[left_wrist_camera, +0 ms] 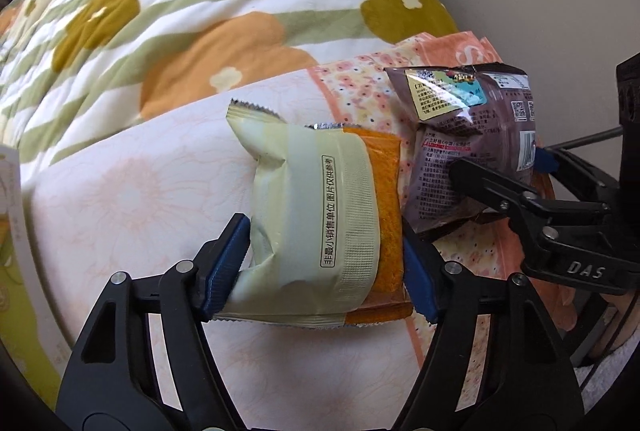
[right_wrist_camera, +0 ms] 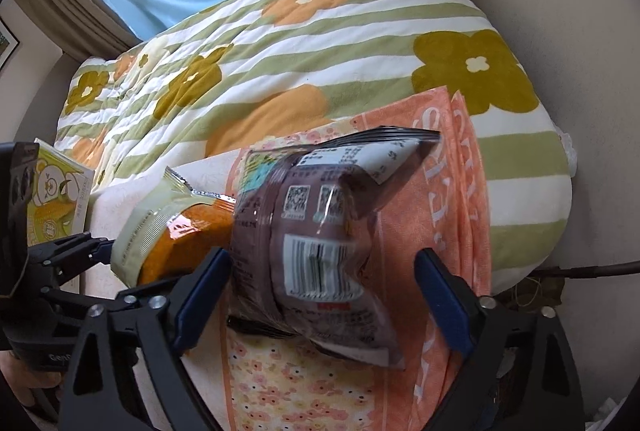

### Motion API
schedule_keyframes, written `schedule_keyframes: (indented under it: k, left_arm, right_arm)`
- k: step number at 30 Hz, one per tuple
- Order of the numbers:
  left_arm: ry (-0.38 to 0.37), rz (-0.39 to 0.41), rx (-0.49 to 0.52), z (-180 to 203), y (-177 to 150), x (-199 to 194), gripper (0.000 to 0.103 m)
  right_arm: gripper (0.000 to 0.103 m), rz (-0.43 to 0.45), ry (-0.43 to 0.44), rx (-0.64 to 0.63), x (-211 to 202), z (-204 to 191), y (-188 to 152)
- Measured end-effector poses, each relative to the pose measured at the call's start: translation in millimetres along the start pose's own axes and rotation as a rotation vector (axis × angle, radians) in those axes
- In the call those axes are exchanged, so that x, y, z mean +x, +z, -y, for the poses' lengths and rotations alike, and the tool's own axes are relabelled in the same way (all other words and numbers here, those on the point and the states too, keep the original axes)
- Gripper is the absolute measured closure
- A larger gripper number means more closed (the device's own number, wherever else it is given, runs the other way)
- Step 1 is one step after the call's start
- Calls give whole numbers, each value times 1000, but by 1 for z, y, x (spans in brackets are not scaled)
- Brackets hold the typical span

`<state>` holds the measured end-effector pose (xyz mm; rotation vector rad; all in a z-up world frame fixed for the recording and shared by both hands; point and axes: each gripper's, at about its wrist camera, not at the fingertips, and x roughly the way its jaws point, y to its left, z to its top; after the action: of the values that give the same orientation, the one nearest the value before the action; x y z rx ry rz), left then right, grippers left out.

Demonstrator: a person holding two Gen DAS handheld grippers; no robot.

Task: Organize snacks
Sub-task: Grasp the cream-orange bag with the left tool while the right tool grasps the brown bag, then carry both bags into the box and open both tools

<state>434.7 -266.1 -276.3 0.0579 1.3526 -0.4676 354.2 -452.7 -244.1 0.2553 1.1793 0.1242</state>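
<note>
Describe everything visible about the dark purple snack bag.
The dark purple snack bag is a glossy, puffy plastic pouch, back side up, showing a barcode, two QR codes and small print. Its crimped end points away. It lies tilted on the floral cloth, beside the cream and orange packet. The right claw straddles it, one pad touching, the other apart.

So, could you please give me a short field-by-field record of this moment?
surface: pillow with a pale floral print, striped flower quilt behind
left gripper: jaws on both sides of the pale yellow and orange snack packet
right gripper: jaws open around the dark purple snack bag
packets: side by side
other: green carton at far left
</note>
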Motion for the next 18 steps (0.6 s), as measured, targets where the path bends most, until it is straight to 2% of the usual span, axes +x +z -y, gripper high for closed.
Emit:
schedule_keyframes:
  k: [1,4,6,12,18]
  left_arm:
    - [3,7,-7,-1,0,-3,35]
    - [11,32,-27,-3,-4,-13,37]
    - [17,45,-40,-5,-7,-18,37]
    - [-2,73,-97,-11,-19,-25,40]
    - [-19,165,-129,-9,-31,-59,41]
  right_arm:
    - [22,-8,13,-2,2,-1,0]
    - [39,-25,35,-14,6,-4,-3]
    - [47,-17,26,-40,3,-8,-5]
    - [49,7,36,-50,-10,-9,-10]
    - [49,35,46,-84,-30,-14,-16]
